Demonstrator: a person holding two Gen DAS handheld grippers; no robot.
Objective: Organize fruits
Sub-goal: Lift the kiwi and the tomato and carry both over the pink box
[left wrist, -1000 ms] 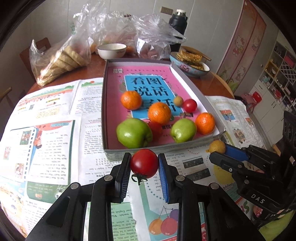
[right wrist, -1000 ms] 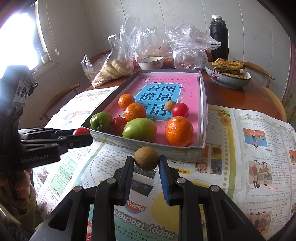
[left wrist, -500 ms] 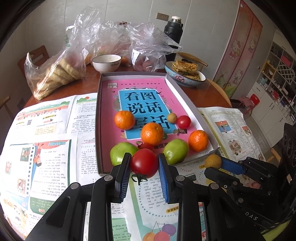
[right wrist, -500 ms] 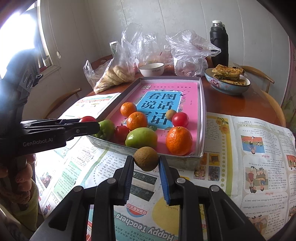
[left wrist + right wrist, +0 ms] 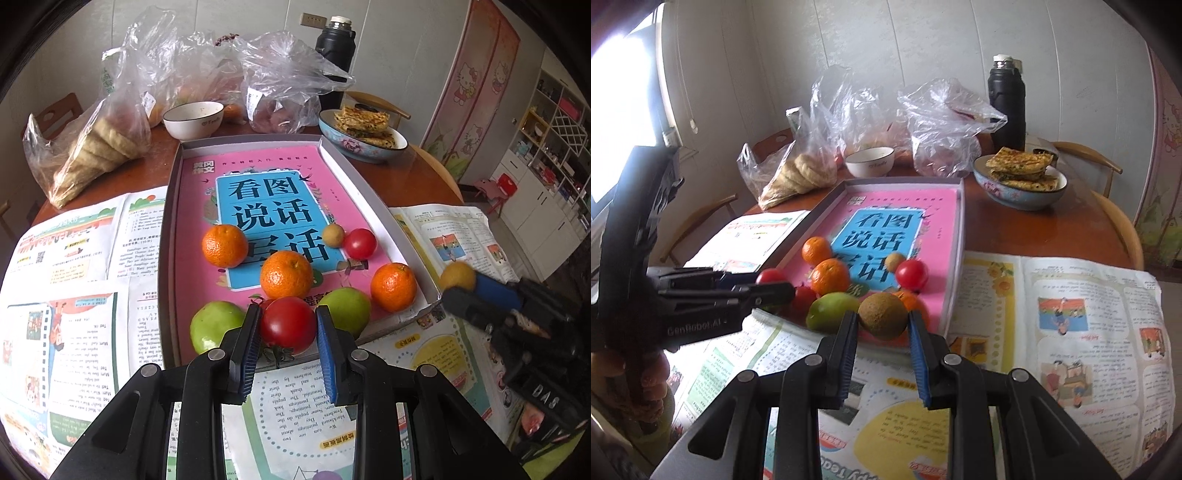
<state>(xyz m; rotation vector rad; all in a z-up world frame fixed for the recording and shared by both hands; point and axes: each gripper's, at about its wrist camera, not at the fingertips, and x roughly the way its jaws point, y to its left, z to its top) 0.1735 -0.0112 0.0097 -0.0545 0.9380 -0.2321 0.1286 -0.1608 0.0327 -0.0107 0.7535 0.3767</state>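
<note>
Soft daylight fills both views, and the bright blown-out window at the left of the right wrist view washes out to white. Shadows on the printed paper sheets are faint. Fisheye bending curves the edges, corners vignette black, and the close black plastic tongs look slightly soft

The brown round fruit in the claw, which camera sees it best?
The right wrist view: the brown fruit sits big and sharp, squeezed in the right claw. The left wrist view only shows it small, yellowish and blurry at the right side, partly hidden by that claw.
</note>
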